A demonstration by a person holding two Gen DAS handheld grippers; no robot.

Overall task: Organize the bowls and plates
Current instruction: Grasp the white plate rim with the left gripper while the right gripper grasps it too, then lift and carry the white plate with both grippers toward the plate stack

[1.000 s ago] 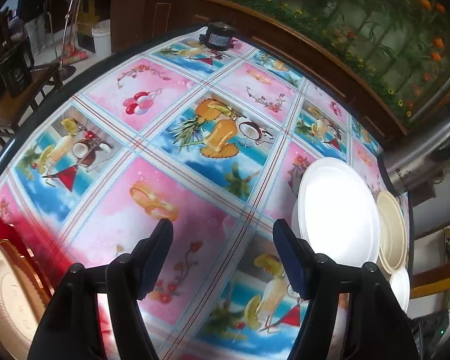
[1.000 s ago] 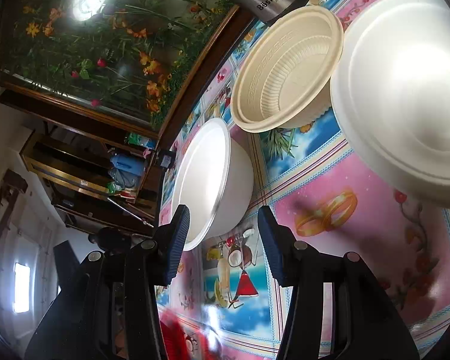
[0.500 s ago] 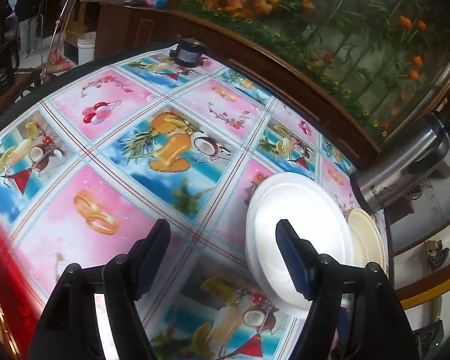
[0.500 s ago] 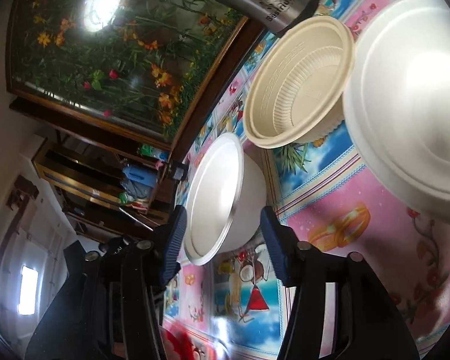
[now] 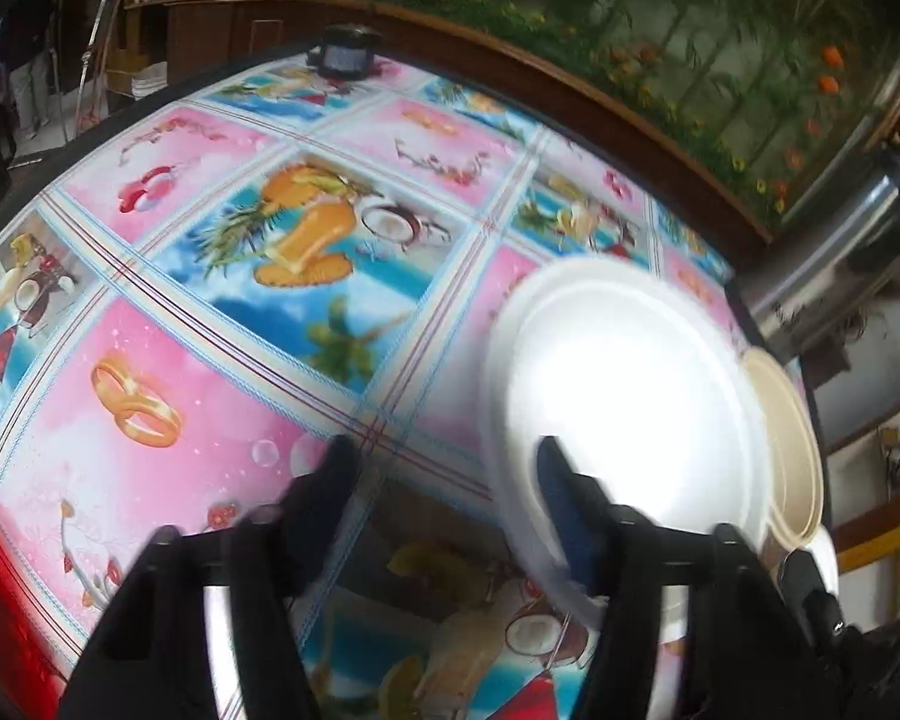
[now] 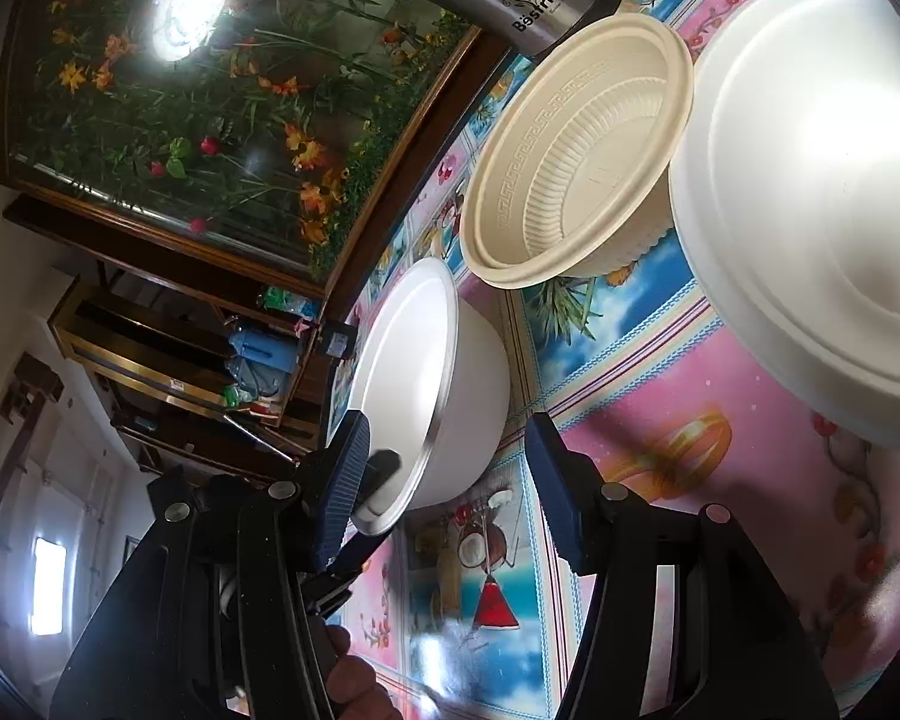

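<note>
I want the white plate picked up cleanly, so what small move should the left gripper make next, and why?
Probably slide the left gripper a little further onto the white plate, then close. Its jaws have just been closing, yet only one finger overlaps the plate's near rim; the other stands over bare tablecloth, and nothing looks pinched yet.

Bowl (image 6: 576, 168) between plate (image 6: 810, 192), rimmed bowl (image 6: 432, 384)

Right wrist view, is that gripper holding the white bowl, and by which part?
Not held yet. The right gripper's jaws, just opened wider, straddle the white bowl's near rim; one finger stands clear.
</note>
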